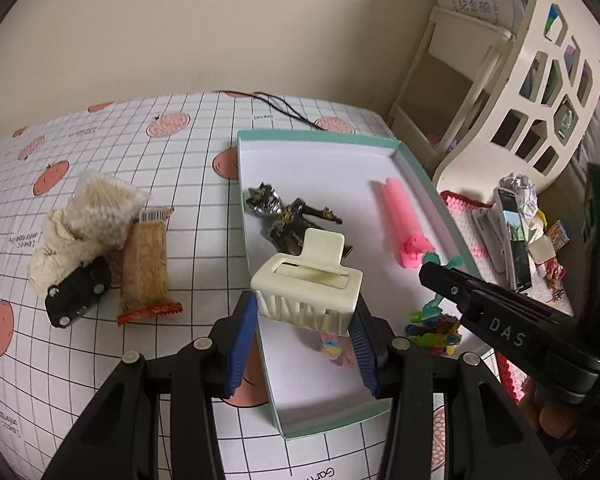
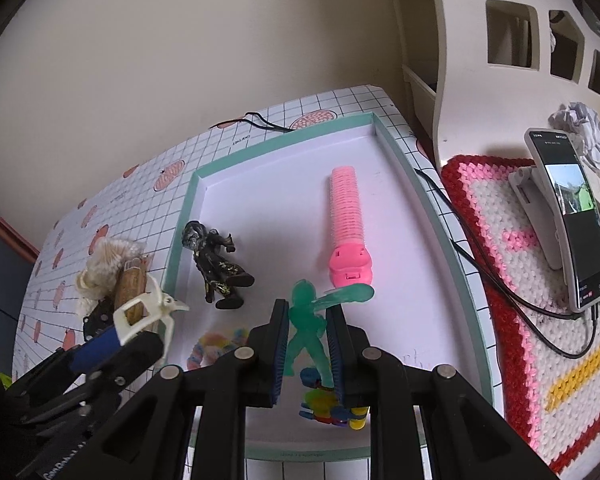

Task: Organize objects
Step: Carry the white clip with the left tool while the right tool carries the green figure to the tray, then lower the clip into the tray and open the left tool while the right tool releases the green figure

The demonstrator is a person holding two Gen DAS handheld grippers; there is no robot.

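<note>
My left gripper [image 1: 306,316] is shut on a cream hair claw clip [image 1: 306,282], held above the near left part of the teal-rimmed white box [image 1: 320,136]. My right gripper [image 2: 308,328] is shut on a translucent green figurine [image 2: 306,320], over the box's near end [image 2: 300,454]. Inside the box lie a dark action figure [image 2: 216,264], a pink hair roller [image 2: 346,220], a pastel bracelet [image 2: 216,344] and a pile of colourful small clips [image 2: 326,404]. The clip [image 2: 140,312] and left gripper [image 2: 100,344] show at lower left in the right wrist view.
Left of the box on the grid tablecloth sit a fluffy cream cloth [image 1: 80,224], a wrapped biscuit bar [image 1: 144,268] and a black object [image 1: 78,296]. A phone on a stand [image 2: 572,220] rests on a crocheted mat [image 2: 512,280]. A white shelf [image 2: 500,40] stands behind.
</note>
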